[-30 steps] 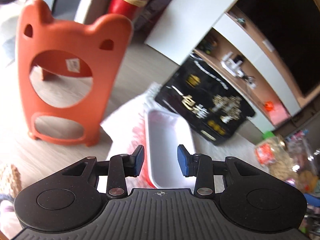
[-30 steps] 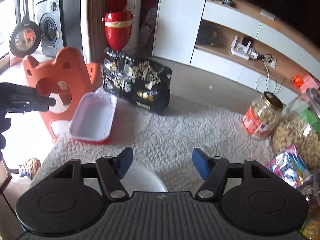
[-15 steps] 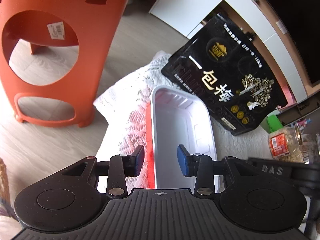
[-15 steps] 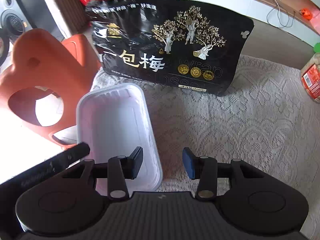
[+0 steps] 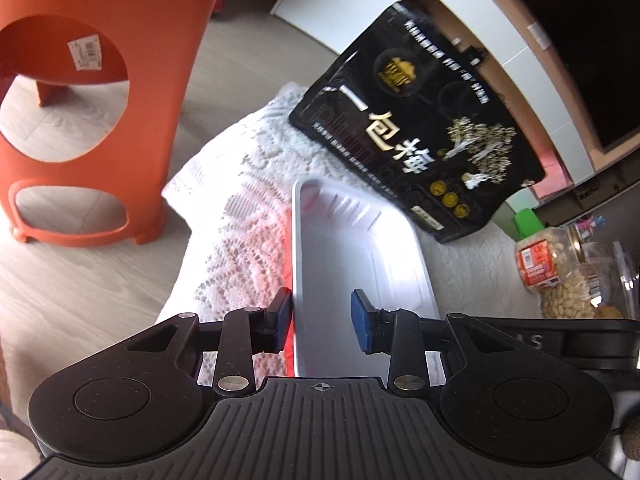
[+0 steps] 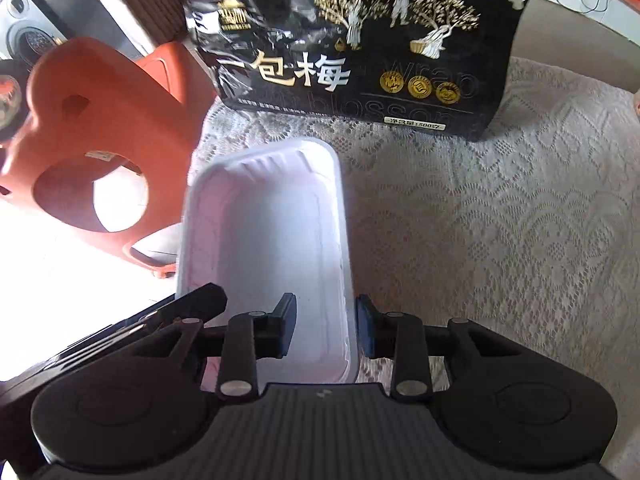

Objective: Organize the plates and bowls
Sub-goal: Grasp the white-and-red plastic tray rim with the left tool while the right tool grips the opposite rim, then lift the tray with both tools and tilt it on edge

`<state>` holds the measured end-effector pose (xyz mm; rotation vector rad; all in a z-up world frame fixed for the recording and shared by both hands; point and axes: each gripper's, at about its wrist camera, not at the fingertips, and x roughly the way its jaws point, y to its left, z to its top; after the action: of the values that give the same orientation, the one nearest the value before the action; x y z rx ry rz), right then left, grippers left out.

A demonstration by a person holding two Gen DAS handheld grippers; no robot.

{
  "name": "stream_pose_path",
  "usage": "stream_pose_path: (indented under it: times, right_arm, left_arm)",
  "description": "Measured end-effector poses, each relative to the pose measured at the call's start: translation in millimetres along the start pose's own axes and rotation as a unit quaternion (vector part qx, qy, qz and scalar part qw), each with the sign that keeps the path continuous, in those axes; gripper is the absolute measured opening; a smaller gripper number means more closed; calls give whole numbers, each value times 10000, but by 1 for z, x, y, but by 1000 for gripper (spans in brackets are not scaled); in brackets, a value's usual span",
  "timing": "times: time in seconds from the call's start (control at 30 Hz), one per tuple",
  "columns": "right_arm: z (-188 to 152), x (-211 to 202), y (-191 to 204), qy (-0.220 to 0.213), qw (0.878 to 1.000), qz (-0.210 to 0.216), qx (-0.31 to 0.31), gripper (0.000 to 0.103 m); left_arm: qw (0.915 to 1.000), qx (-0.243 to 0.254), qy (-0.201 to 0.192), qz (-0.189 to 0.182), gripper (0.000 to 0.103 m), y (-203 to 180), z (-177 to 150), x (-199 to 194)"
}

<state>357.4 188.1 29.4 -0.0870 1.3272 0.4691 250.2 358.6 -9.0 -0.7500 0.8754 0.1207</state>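
A rectangular tray, white inside and red outside [image 5: 352, 256], lies on the lace tablecloth [image 5: 244, 216] near the table's left corner; it also shows in the right wrist view [image 6: 268, 240]. My left gripper [image 5: 322, 322] is open and straddles the tray's left long wall, the left pad outside against the red side. My right gripper [image 6: 326, 328] is open and straddles the tray's right long wall at its near end. Part of the left gripper [image 6: 184, 308] shows at the tray's left edge in the right wrist view.
A large black snack bag [image 6: 360, 48] stands just behind the tray; it also shows in the left wrist view [image 5: 420, 120]. An orange plastic stool [image 5: 92, 92] stands on the floor left of the table. Jars of nuts [image 5: 560, 276] sit at the right.
Both grippers have moved forward and down onto the tray. Each now has a long wall between its fingers, where before they hovered short of it.
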Motion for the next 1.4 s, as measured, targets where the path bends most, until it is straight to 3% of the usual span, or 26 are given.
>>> stream_pose_path:
  times: [0.13,0.3,0.37,0.43,0.57,0.63,0.73,0.9,1.03,1.1,1.2,1.27,1.4]
  right_arm:
    - [-29,-73,-19,-477,9971,589,-107,32]
    - [-80,-159,-58,-1261,9868,940,-377,33]
    - [-100,-185,-80,-1485,9823,1074,-382,33]
    - [-121,-200,-100,-1691,9786,1075,-466,33]
    - [-151,-186,-128,-1663,9813,716,-647,34]
    - [-157,-177,-141,-1530,9837,752,-580,35]
    - [-160,-182,-154,-1708,9796,926,-517,35]
    - [-148,-187,-162,-2286,9693,822,-381,41]
    - [-126,-163,-167,-2179,9695,1113,166,43]
    - [-123,-156,-167,-2095,9684,1302,363,47]
    - [-135,-167,-159,-2360,9603,1488,75,47]
    - [-146,-177,-157,-2517,9563,1487,-110,47]
    - [-167,-182,-161,-2506,9611,1110,-343,47]
  left_arm:
    - [9980,306,-407,-375,37,-35,-19,-47]
    - [9886,993,-722,-874,38,-93,-57,-103]
    - [9838,1284,-772,-982,38,-116,-75,-120]
    - [9818,1514,-574,-997,38,-134,-93,-123]
    - [9841,1516,181,-904,32,-143,-124,-92]
    - [9867,1367,325,-812,26,-137,-129,-77]
    - [9900,1159,311,-737,24,-128,-126,-70]
    - [9916,1175,44,-542,24,-132,-116,-65]
    - [9890,1210,147,-843,27,-140,-113,-57]
    - [9867,1408,63,-808,27,-142,-115,-64]
    - [9820,1681,-175,-844,27,-145,-115,-82]
    - [9803,1707,-83,-991,27,-146,-114,-88]
    - [9740,2089,143,-871,28,-151,-125,-92]
